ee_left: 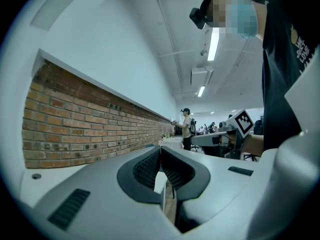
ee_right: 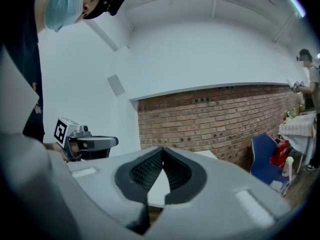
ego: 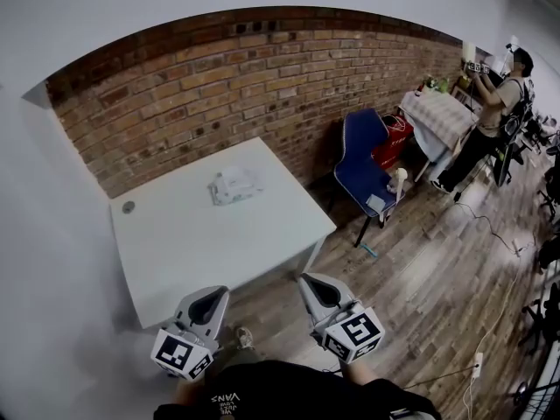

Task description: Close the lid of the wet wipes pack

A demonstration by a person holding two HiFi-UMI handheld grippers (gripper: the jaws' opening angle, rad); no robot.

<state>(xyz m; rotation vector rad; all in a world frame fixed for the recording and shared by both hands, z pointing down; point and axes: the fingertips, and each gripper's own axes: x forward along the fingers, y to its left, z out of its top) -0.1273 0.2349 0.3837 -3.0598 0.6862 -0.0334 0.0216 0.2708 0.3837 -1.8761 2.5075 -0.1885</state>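
Two claws wait well short of the work: the left claw [ego: 208, 297] and the right claw [ego: 317, 284] hang off the near edge of the white table [ego: 188, 243], each with its jaws pressed together and nothing between them. The wet wipes pack [ego: 234, 185] lies toward the far edge, close to the brick wall [ego: 219, 77] and well apart from both claws; whether its lid stands open is too small to tell. The likely trouble is a long reach ending in a slanted push: the pack looks light and soft and the table smooth, so one claw pressing the lid alone could skid it toward the far edge, or crumple it without latching the lid
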